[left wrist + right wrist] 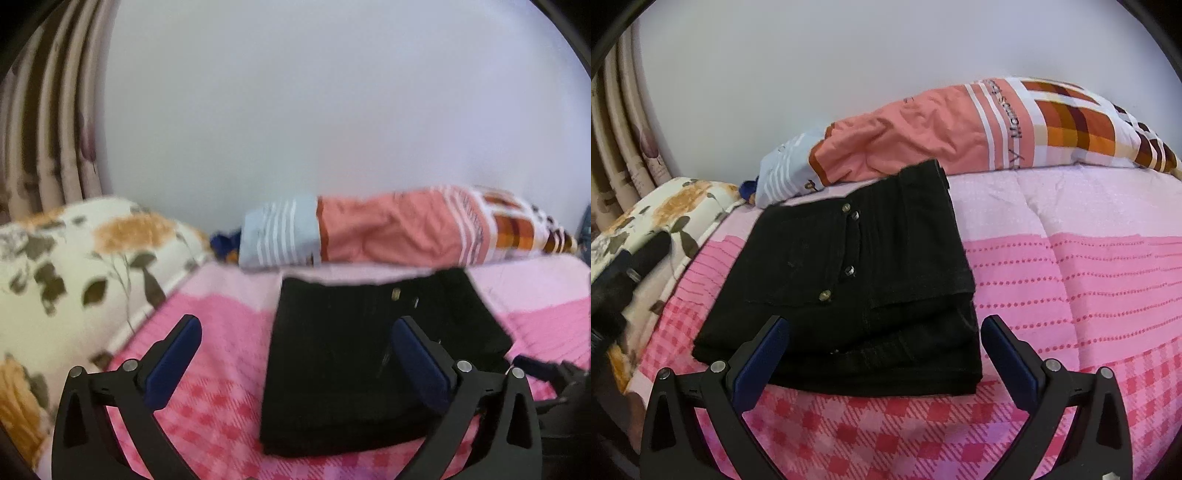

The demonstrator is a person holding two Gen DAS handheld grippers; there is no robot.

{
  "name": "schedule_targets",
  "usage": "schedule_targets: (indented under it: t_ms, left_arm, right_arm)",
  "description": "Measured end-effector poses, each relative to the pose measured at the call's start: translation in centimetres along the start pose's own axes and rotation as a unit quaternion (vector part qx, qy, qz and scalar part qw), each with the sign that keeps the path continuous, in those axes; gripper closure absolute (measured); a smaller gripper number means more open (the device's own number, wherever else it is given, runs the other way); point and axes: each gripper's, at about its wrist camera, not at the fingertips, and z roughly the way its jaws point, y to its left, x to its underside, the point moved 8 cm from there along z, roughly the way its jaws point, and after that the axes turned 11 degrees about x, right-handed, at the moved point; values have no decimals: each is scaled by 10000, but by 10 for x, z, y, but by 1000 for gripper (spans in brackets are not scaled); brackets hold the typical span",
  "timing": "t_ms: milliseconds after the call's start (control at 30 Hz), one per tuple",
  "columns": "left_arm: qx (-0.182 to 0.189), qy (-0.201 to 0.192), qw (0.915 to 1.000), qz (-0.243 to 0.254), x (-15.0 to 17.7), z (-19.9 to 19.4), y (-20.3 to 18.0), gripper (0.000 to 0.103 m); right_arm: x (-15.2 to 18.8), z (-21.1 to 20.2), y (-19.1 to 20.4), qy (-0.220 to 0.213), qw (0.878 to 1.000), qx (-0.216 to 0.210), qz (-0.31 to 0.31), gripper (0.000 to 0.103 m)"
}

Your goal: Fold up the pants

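The folded pants [857, 280] lie on the bed [1071, 288], on top of its blanket, toward the middle. Behind them, along the far edge against the wall [812, 74], a rolled quilt [960, 133] lies crosswise, its near side just touching the far corner of the pants. To the left of the pants a pillow [74, 266] rests at the bed's left edge, with a curtain [55, 129] hanging behind it in the far left corner. The left claw [295, 354] hangs over the near left part of the pants; the right claw [882, 350] stands at their near edge, both spread wide with nothing between the pads.
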Motion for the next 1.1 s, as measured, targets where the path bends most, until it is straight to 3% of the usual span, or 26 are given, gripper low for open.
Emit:
schedule_targets:
  t_ms: [233,400,633,800,1100]
  left_arm:
    - [24,-557,9984,30,-55,-47,-7,0]
    - [-169,-652,9977,-39,-73,-63,-13,0]
    - [90,44,9998,-166,-60,-46,-26,0]
    - [188,226,9995,-137,-44,-36,-35,0]
    - [202,361,9978,-509,-32,-26,-25,0]
  right_arm:
    - [-34,-41,-12,-454,9989,-84,109,0]
    - [-53,-68,-21,-760,9969,-122,151,0]
    - [-51,-75,-26,-725,9971,-121,221,0]
    - [-46,-73,-27,-665,9975,-90,221,0]
    - [-44,-74,-20,-658,9977,-114,139,0]
